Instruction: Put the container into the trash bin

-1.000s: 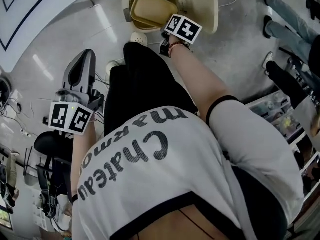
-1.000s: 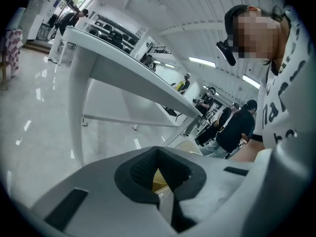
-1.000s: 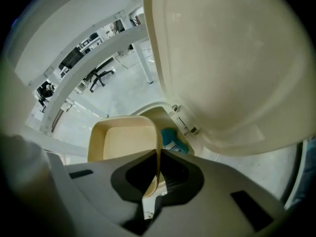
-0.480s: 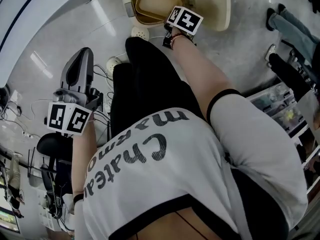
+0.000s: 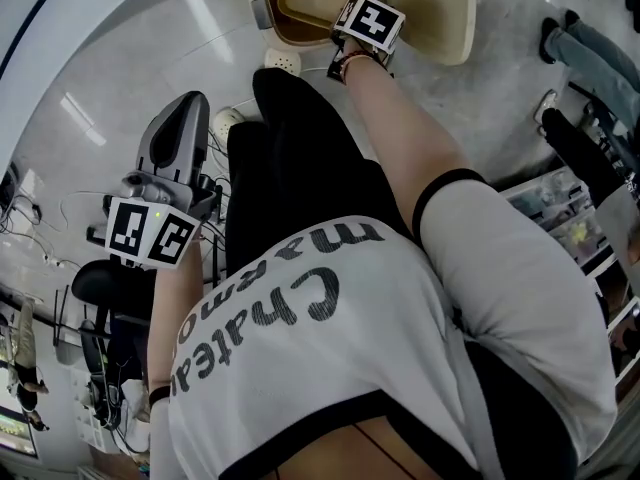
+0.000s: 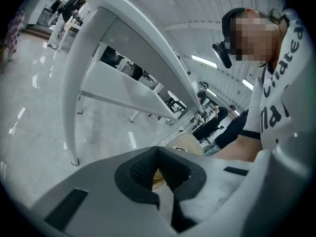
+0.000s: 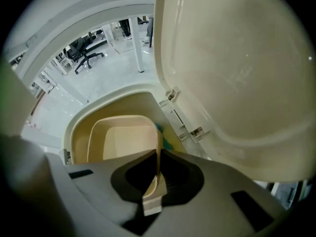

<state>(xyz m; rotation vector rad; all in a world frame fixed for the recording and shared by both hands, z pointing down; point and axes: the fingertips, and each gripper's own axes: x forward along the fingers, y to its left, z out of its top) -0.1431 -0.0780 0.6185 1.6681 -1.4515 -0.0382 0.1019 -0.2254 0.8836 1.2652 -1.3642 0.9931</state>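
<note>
Nearest, the left gripper [image 6: 158, 154] hangs low on the left, beside the person's leg, well apart from the bin. Its 2 jaws are closed together with nothing between them. It seems to be kept aside, since this step needs only 1 tool. Past its tips stands a white table [image 6: 74, 83] on a pale floor [image 6: 34, 112].

Farther off, the right gripper [image 7: 158, 172] points steeply down over the bin [image 7: 74, 132]. Its jaws are clamped on the container [image 7: 123, 142], pinching 1 thin side wall just below the rim. That pinch likely lets the beige tub hang beneath the jaws, so it should fall straight in once they part.

The container's open side faces up toward the gripper. Its body lies to the left of the jaws and beyond them, within the outline of the bin's mouth. A teal scrap [image 7: 166, 143] shows in the bin just right of the gripped wall. Whether the tub's bottom rests on anything inside I cannot tell.

Farthest, the lid [image 7: 237, 73] stands tipped back on its hinge at the right, which keeps the mouth clear. From above, the tub fills much of that opening. The task looks nearly done: what remains is the release.
</note>
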